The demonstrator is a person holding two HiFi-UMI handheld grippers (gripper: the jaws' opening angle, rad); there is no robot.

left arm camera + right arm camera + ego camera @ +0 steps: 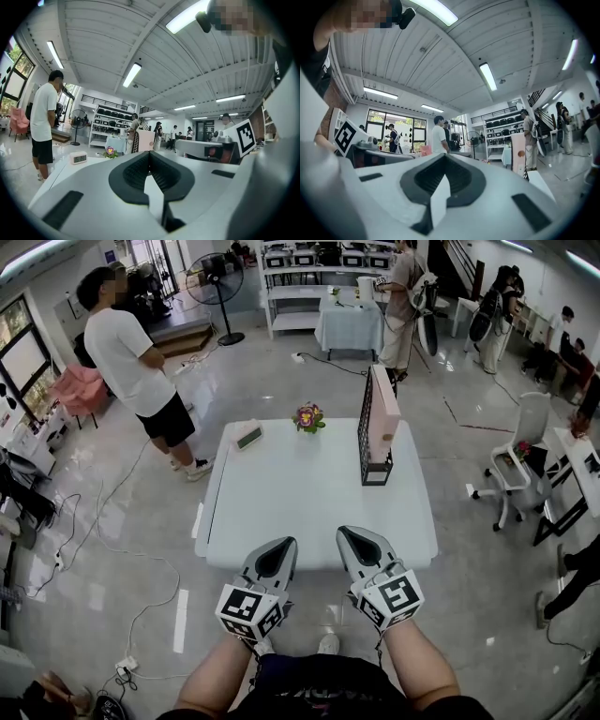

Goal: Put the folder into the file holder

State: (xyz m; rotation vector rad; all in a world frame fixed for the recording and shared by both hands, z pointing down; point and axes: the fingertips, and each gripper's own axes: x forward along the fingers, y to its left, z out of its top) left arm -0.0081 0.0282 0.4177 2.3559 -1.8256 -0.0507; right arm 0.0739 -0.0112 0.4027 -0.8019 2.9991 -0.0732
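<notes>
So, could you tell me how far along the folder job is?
Looks done: the pink folder stands in the black file holder on the table. Nothing in hand: left gripper and right gripper are shut, empty, at the near edge. Nothing visibly left.

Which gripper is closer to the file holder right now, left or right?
Right. The right gripper is at the table's near edge, almost in line with the file holder on the far right side. The left gripper is beside it, farther left.
</notes>
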